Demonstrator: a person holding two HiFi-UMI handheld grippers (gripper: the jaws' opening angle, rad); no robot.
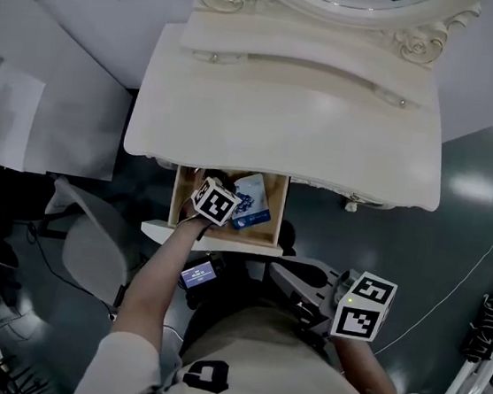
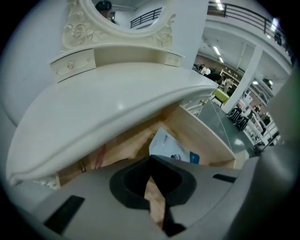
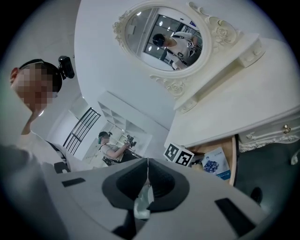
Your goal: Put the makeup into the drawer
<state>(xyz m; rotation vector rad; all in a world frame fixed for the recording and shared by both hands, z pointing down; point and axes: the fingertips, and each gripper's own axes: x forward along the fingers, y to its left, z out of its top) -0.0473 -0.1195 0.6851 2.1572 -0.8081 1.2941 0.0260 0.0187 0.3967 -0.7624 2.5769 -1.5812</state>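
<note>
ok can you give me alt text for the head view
Seen from above, the person's left gripper reaches into the open pale wooden drawer of a white dressing table, beside a blue and white flat packet. The right gripper hangs back near their torso.

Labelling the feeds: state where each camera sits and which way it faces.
Head view: on the head, looking down at dressing table and open drawer; both arms show.
Left gripper view: riding the left gripper, facing into the drawer; shut jaws show.
Right gripper view: riding the right gripper, facing the mirror; shut jaws show.
All share the packet.
</note>
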